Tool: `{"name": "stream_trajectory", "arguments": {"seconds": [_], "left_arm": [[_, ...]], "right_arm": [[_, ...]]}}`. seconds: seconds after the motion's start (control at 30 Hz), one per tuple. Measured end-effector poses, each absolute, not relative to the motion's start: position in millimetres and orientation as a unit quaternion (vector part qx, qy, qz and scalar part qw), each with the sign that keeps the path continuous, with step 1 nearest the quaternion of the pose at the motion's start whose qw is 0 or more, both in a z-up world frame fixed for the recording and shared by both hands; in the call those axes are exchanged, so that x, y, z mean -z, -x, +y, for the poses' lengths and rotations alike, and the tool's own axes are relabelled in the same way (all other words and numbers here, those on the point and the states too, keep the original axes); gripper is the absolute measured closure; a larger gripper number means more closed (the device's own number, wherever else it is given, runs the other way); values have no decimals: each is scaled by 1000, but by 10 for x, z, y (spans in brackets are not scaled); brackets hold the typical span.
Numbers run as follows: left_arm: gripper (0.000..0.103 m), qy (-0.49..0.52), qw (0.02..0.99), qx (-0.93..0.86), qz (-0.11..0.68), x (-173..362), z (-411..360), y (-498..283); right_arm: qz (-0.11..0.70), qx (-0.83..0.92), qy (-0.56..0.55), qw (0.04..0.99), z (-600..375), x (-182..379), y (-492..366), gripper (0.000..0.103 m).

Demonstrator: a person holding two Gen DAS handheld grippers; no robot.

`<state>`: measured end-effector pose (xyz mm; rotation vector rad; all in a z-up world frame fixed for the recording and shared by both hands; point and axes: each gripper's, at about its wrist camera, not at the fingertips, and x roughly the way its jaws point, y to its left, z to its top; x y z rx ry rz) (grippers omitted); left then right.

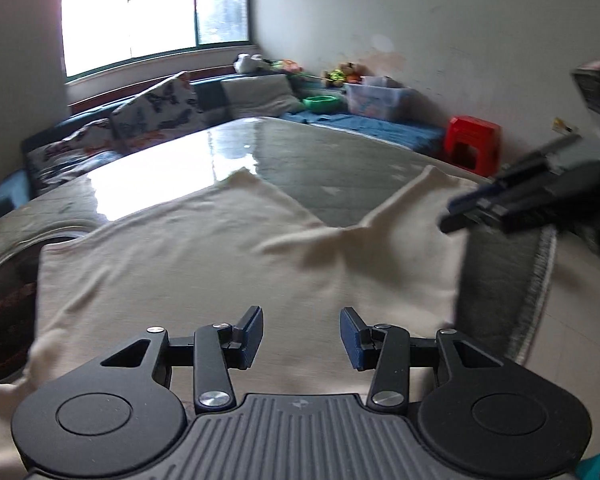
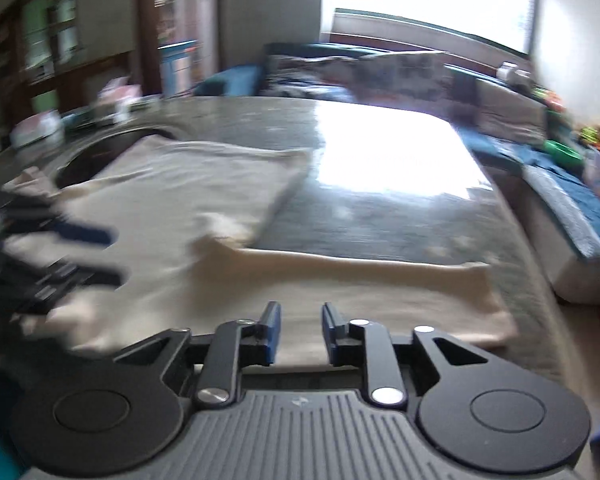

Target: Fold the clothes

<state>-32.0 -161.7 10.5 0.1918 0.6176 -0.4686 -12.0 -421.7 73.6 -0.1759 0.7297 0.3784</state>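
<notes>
A cream garment (image 1: 188, 256) lay spread over the glossy grey worktop (image 1: 332, 156), one sleeve reaching toward the far edge and a grey piece of cloth (image 1: 504, 288) lying along its right side. The left tool (image 1: 301, 334) hung just above the near part of the garment, its blue-padded fingers parted and holding nothing. The right tool (image 2: 300, 332) hovered over the same cloth with a narrower gap between its fingers, also empty, both views blurred.

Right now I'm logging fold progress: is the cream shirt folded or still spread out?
Mostly spread: the cream shirt lies flat on the table, both sleeves out. Both claws open, empty.
</notes>
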Motion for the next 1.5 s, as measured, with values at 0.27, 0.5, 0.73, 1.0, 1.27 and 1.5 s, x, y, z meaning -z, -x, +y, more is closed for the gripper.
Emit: {"name": "stream_trajectory", "arguments": {"seconds": [0.27,0.5,0.73,1.0,1.27,1.5], "left_arm": [[57,-113,916,239,303,-47,-1698,385],[57,-113,915,242,304,-41,-1726,362],[57,-118,915,241,302,-59,-1751,369],[57,-115,919,234,297,-111,-1758,338],[56,-110,918,237,298,-111,-1825,266],[54,-89,922,230,299,-142,-1751,220]], "right_arm": [[361,-69,41,929,-4733,-557,-132,76],[356,26,-24,934,-5136,-466,-215,75],[341,44,-53,938,-5204,-390,-255,77],[306,55,-77,947,-5247,-478,-134,98],[301,53,-98,947,-5335,-558,-47,98],[257,4,-84,963,-5205,-1009,85,99]]}}
